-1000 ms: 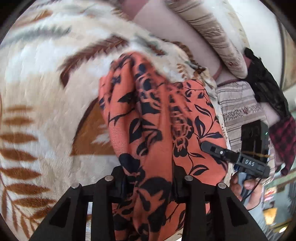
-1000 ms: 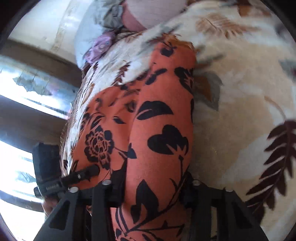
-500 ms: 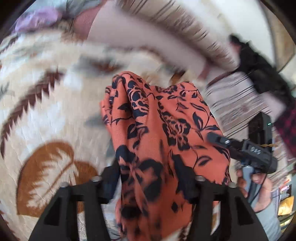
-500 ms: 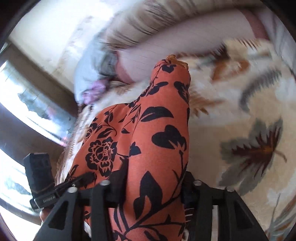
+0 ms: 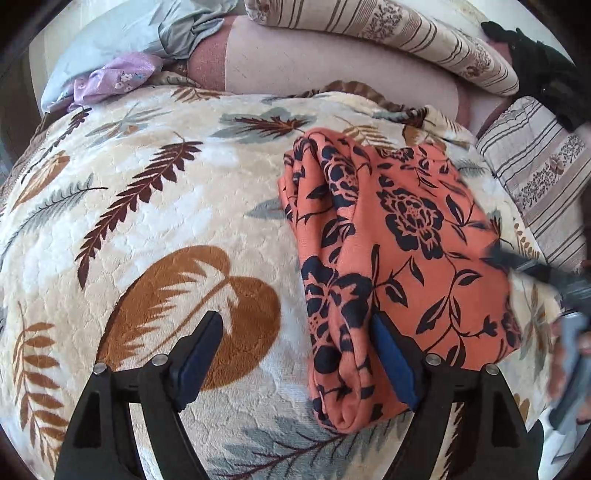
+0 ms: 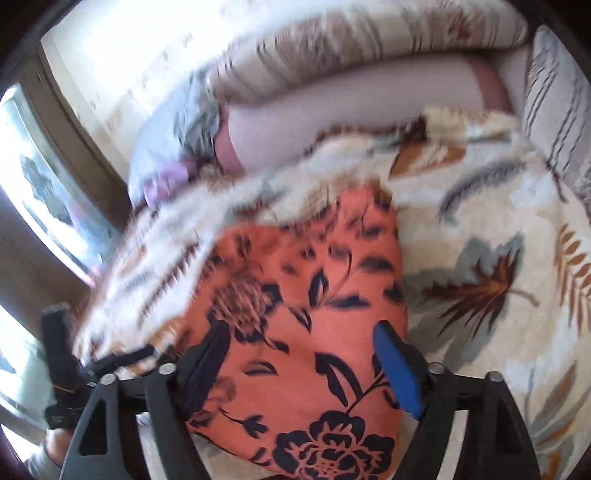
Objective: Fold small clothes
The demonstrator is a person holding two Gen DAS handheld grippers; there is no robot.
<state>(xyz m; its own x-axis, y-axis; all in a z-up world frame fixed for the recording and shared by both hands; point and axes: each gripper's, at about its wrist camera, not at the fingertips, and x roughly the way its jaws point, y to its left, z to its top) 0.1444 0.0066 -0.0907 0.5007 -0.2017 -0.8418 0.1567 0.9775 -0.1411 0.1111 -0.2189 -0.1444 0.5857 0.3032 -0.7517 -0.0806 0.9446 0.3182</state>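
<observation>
An orange garment [image 5: 402,236] with a dark floral print lies folded on the cream leaf-patterned blanket [image 5: 155,221]. My left gripper [image 5: 297,350] hovers over the garment's near left fold. Its jaws are opening: the right pad sits against the fold, the left pad stands clear over bare blanket. The right wrist view is blurred. There my right gripper [image 6: 301,365] hangs over the garment [image 6: 303,295], jaws opening, cloth lying loose between the pads. The right gripper's finger [image 5: 543,275] shows blurred at the garment's right edge.
Striped pillows [image 5: 424,40] and a pink bolster [image 5: 332,70] line the far side of the bed. A grey-blue cloth [image 5: 122,33] and a lilac one [image 5: 118,75] lie at the far left, a black garment [image 5: 543,66] far right. A window [image 6: 33,192] is left.
Both grippers were shut on the garment's bunched folds. Their jaws have opened and let go, both hands have drawn back, and the garment now rests on the blanket.
</observation>
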